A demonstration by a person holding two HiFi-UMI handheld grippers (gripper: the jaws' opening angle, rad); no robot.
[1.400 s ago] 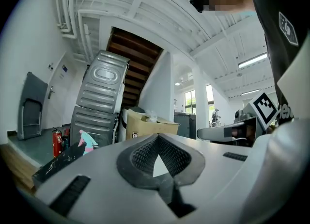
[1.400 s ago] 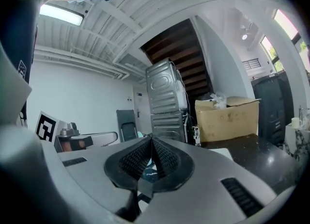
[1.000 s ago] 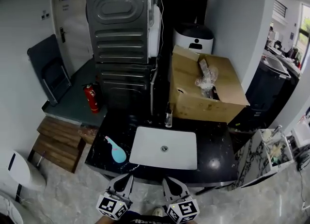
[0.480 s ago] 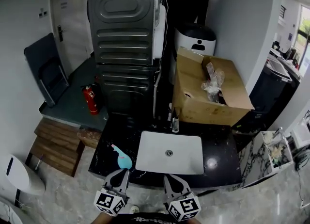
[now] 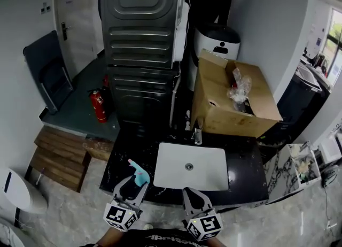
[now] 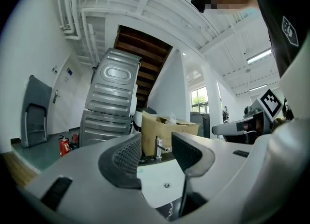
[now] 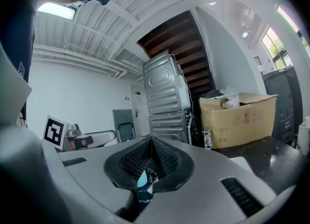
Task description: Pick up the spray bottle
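The spray bottle (image 5: 140, 175) is teal with a pale trigger head. It lies on its side on the black counter (image 5: 246, 174), left of the white sink (image 5: 191, 166). My left gripper (image 5: 133, 187) hangs at the counter's near edge, just short of the bottle; its jaws are opening and nothing is between them. In the left gripper view, that gripper (image 6: 156, 143) frames the faucet (image 6: 159, 148). My right gripper (image 5: 190, 193) sits in front of the sink, shut and empty. In the right gripper view its pads (image 7: 151, 143) meet, and a bit of the teal bottle (image 7: 142, 179) shows below them.
A steel faucet (image 5: 198, 133) stands behind the sink. An open cardboard box (image 5: 232, 101) sits at the counter's back right. A grey stacked washer and dryer (image 5: 143, 43) rises behind. A red fire extinguisher (image 5: 98, 105) and wooden steps (image 5: 59, 152) lie on the floor to the left.
Both grippers have moved forward to the counter's edge, so the bottle and sink sit nearer. The left gripper's jaws have parted from shut. The right gripper stays shut.
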